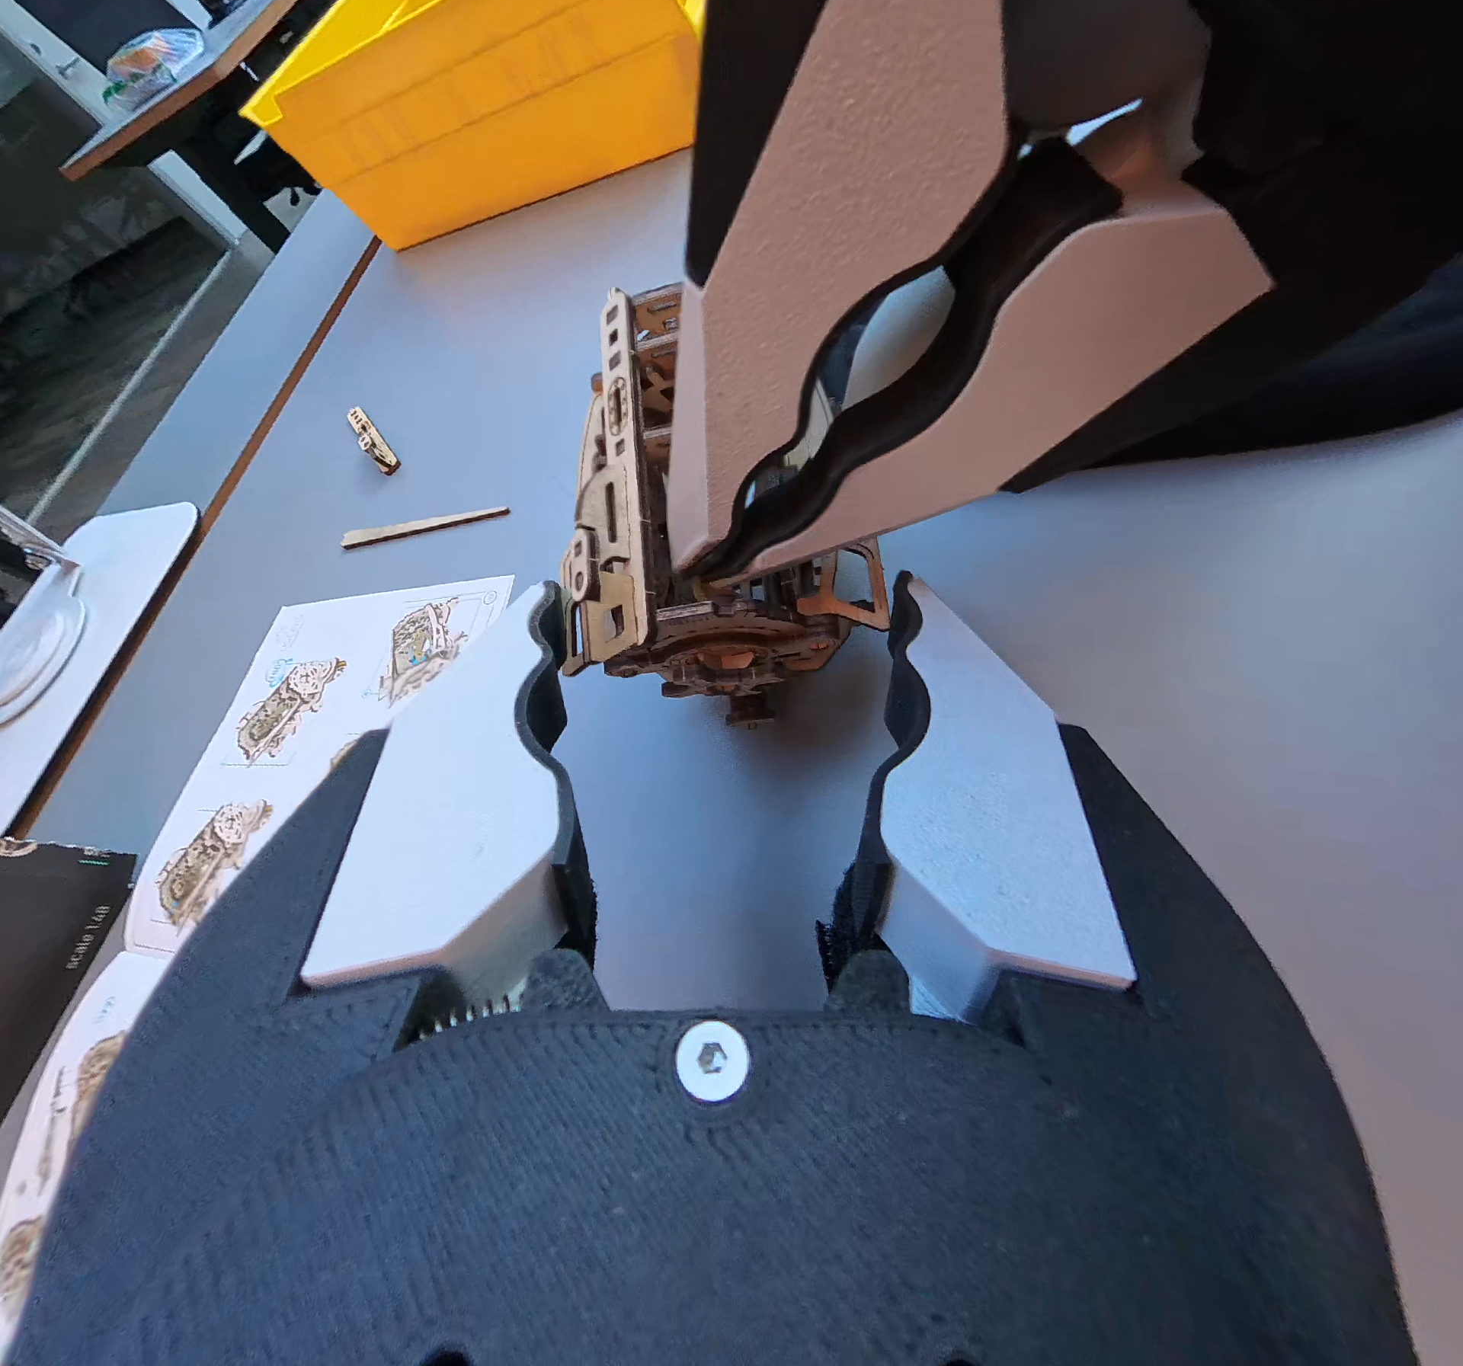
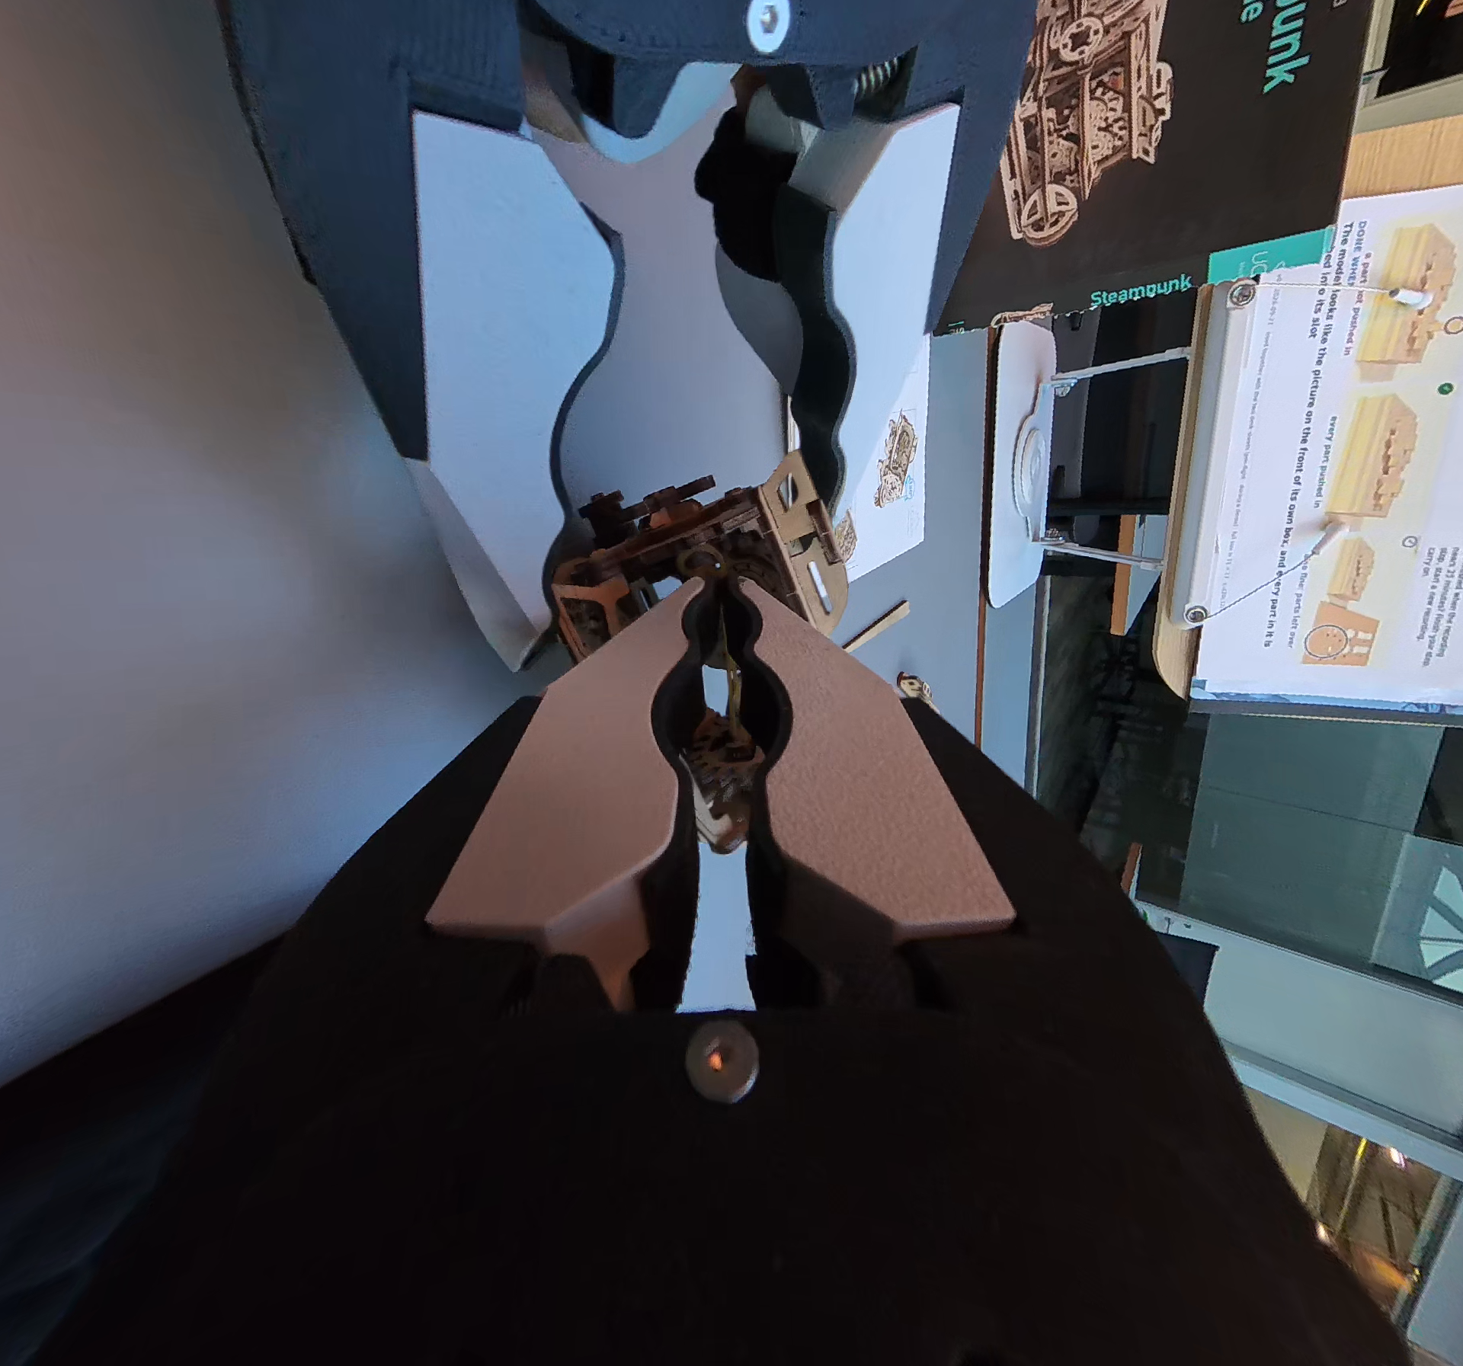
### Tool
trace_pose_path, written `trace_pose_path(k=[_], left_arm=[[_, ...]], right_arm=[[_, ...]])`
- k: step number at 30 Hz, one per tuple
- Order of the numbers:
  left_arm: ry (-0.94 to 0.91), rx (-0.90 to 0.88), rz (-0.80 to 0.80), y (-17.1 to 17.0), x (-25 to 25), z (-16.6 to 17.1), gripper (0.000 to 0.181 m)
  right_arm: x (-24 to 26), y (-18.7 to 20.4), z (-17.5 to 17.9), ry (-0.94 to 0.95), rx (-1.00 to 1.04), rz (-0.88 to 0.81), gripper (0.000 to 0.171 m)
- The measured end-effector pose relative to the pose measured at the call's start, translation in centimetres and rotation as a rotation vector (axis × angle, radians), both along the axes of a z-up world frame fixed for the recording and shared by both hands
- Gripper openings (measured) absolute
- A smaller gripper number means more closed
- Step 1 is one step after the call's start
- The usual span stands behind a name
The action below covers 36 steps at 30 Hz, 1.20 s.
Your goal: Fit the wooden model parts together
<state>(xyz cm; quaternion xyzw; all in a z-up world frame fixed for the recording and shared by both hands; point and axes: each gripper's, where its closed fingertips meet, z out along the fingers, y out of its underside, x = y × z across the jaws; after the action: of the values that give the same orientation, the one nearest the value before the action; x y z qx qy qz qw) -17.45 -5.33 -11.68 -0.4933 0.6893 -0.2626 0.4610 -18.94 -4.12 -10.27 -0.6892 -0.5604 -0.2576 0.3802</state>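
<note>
A half-built wooden model (image 1: 633,576) stands on the grey table (image 1: 1108,655). My left gripper (image 1: 724,608) is open, with a fingertip on each side of the model's near end, not clamped on it. My right gripper (image 1: 704,568) comes down from the upper right. It is shut on a small thin wooden part, with its tip pressed against the top of the model. In the right wrist view the right gripper (image 2: 716,588) holds that part (image 2: 732,683) edge-on between its pads. The model (image 2: 633,536) lies just beyond, with the open left gripper (image 2: 681,560) around it.
A flat wooden stick (image 1: 423,527) and a small wooden piece (image 1: 372,440) lie loose to the left. An instruction sheet (image 1: 317,695) and a black box (image 1: 47,924) lie near left. Yellow bins (image 1: 491,77) stand at the back. A white stand base (image 1: 103,576) sits at the left edge. My two grippers' fingertips are within a few centimetres of each other.
</note>
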Motion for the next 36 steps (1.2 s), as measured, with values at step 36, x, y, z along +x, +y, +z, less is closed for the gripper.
trace_pose_path(k=[36], left_arm=[[0.006,-0.072,0.01,-0.1,0.4,-0.7,0.08]], right_arm=[[0.0,0.0,0.8,-0.093,0.079,0.036,0.0]])
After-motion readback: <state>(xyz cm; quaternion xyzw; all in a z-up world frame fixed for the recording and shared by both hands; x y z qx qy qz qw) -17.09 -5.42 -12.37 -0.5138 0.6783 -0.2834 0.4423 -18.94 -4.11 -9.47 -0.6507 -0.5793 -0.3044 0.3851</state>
